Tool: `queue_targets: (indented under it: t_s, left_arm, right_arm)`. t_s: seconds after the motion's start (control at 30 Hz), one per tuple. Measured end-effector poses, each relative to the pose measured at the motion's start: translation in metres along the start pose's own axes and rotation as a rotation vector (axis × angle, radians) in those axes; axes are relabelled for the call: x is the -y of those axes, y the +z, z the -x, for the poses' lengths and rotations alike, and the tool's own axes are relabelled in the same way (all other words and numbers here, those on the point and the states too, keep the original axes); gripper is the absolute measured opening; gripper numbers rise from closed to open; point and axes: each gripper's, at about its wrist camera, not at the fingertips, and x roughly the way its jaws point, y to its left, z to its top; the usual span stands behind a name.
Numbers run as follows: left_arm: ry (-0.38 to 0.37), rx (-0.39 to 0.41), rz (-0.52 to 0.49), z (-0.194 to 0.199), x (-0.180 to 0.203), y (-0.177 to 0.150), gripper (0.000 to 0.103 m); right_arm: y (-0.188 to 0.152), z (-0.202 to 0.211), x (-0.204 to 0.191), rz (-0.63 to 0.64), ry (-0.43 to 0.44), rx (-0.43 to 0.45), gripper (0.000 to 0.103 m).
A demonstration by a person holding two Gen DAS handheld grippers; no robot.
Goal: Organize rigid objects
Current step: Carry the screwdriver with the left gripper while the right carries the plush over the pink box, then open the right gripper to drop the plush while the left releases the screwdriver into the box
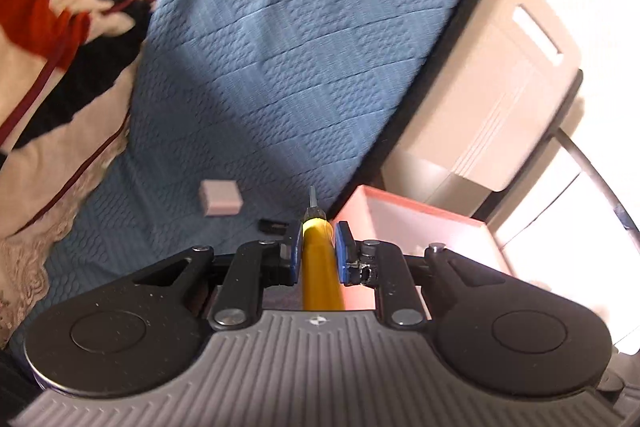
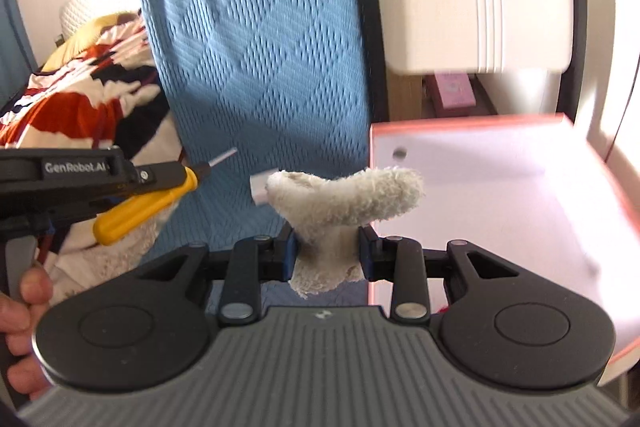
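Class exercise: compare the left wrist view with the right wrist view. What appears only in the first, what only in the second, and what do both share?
Only the left wrist view: a small black object lying on the bed, and the left gripper seen from behind.

Only the right wrist view: the right gripper with its jaws shut on a fluffy white cloth, a hand on the left gripper's handle, and a pink item on a shelf.

Both: the yellow-handled screwdriver clamped in the left gripper, the blue bedspread, the pink-rimmed box, the patterned blanket and a small pale block.

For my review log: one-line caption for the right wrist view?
Right gripper clamps a fuzzy cream cloth beside a pink-rimmed box.
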Motion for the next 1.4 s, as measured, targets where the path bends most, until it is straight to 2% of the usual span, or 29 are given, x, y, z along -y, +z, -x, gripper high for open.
queue_targets:
  t_s: [0.4, 0.57, 0.83, 1.13, 1.3, 1.4]
  left_arm:
    - [-0.057, 0.014, -0.030, -0.011, 0.075, 0.015, 0.020]
    - [-0.093, 0.007, -0.052, -0.028, 0.109, 0.015, 0.020]
    - [-0.114, -0.065, -0.051, -0.070, 0.138, -0.009, 0.020]
    - [-0.059, -0.183, -0.074, -0.128, 0.135, -0.055, 0.020]
    - [-0.040, -0.228, -0.081, -0.143, 0.136, -0.069, 0.020]
    - [-0.049, -0.252, -0.089, -0.149, 0.138, -0.075, 0.020]
  right_arm:
    - [0.041, 0.033, 0.049, -0.040, -0.020, 0.047, 0.034]
    - [0.044, 0.035, 0.076, -0.052, -0.058, 0.048, 0.034]
    - [0.023, 0.025, 0.126, -0.081, -0.118, -0.024, 0.034]
    - [-0.024, -0.012, 0.164, -0.158, -0.128, -0.178, 0.035]
    - [-0.045, -0.031, 0.177, -0.162, -0.106, -0.254, 0.035]
    - [-0.059, -0.039, 0.184, -0.167, -0.123, -0.299, 0.035]
